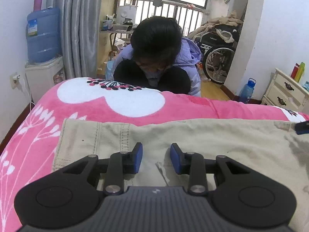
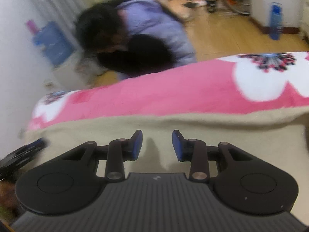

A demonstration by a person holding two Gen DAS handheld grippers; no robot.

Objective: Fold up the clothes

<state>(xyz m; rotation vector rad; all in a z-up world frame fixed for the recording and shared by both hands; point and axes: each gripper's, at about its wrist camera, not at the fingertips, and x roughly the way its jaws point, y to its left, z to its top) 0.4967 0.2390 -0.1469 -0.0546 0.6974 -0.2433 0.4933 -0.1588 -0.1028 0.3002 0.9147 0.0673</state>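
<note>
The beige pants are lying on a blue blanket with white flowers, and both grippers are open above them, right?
Not quite. The blanket is pink, not blue, as the left wrist view shows. The rest holds: the beige pants lie on it, and the left gripper and right gripper have open jaws.

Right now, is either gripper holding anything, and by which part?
Nothing is held. Left gripper and right gripper are both open above the beige garment.

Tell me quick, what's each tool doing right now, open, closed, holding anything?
Left tool: open, empty, over the beige trousers.
Right tool: open, empty, over the same beige cloth.
</note>
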